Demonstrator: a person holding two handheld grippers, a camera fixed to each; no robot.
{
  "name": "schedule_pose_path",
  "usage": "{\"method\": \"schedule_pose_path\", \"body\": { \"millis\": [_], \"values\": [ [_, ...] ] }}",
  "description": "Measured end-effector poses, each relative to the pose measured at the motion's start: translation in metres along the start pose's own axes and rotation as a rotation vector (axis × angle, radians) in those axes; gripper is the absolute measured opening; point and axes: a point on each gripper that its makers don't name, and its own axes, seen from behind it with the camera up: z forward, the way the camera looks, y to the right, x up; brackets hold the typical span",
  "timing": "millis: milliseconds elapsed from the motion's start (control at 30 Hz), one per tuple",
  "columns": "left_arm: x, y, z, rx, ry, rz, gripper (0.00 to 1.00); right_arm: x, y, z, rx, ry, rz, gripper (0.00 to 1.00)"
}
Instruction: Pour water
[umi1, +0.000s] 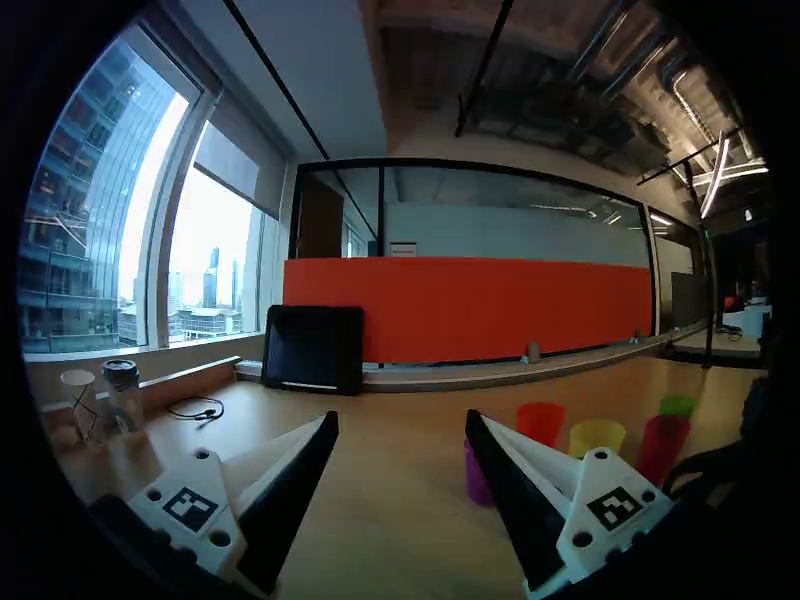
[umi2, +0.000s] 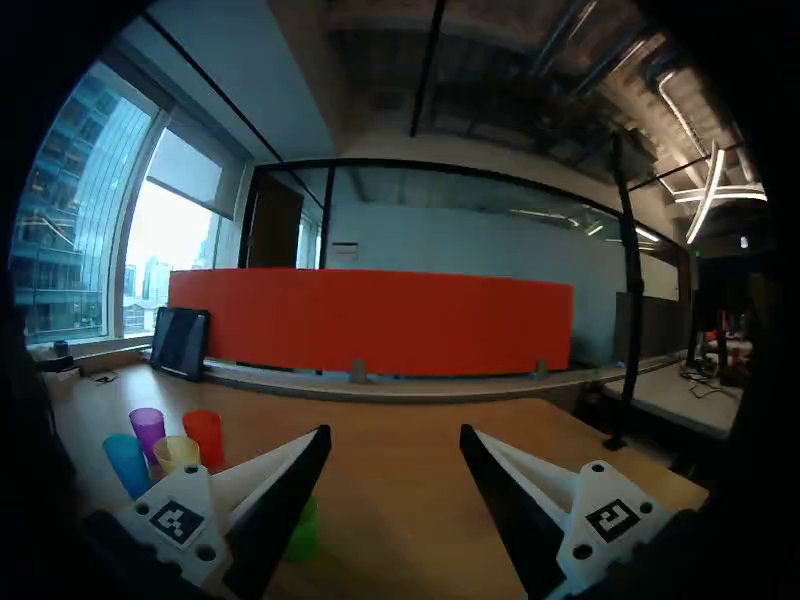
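Left gripper (umi1: 400, 416) gapes wide, holding nothing; cups (umi1: 597, 437) cluster at four o'clock on the table (umi1: 400, 520) (purple cup (umi1: 475, 480) just behind the right finger). Right gripper (umi2: 393, 430) is likewise spread and empty, with cups at eight o'clock and a green cup (umi2: 303, 530) behind its left finger.

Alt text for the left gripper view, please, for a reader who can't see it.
The left gripper hovers over a wooden table with its fingers open and nothing between them. A cluster of coloured cups stands just ahead to its right. A black tablet stands at the table's far edge before an orange partition, with windows at left.
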Motion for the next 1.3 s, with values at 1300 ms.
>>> {"method": "schedule_pose_path", "body": {
  "millis": [1300],
  "values": [
    [-0.024, -0.004, 0.000, -0.008, -0.064, 0.006, 0.94, 0.005, -0.013, 0.004, 0.024, -0.005, -0.026, 1.00]
  ]
}}
